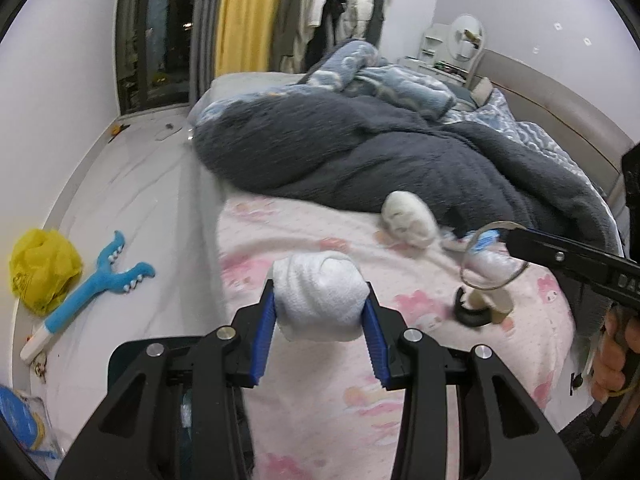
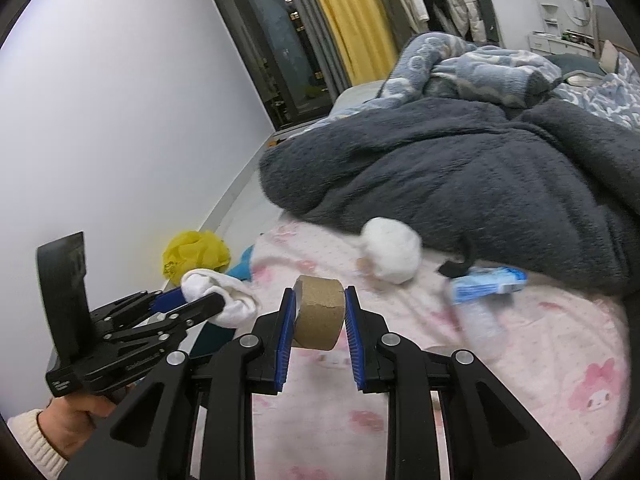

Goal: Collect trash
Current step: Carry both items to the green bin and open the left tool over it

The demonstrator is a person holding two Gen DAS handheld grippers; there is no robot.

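My left gripper (image 1: 320, 304) is shut on a balled white sock (image 1: 322, 294) and holds it above the pink bed sheet (image 1: 320, 420); it also shows in the right wrist view (image 2: 208, 298). My right gripper (image 2: 320, 312) is shut on a brown cardboard tape core (image 2: 318, 316); it shows in the left wrist view (image 1: 490, 300), where the core (image 1: 486, 302) is blurred. A second white ball (image 2: 390, 254) lies on the sheet against the dark blanket, also in the left wrist view (image 1: 408, 218). A blue and clear plastic wrapper (image 2: 486, 284) lies right of it.
A dark grey blanket (image 1: 360, 148) and a blue patterned blanket (image 1: 384, 76) cover the far bed. On the floor at left lie a yellow plastic bag (image 1: 42, 268) and a blue shark-shaped tool (image 1: 96, 280). A black ring (image 1: 470, 314) lies on the sheet.
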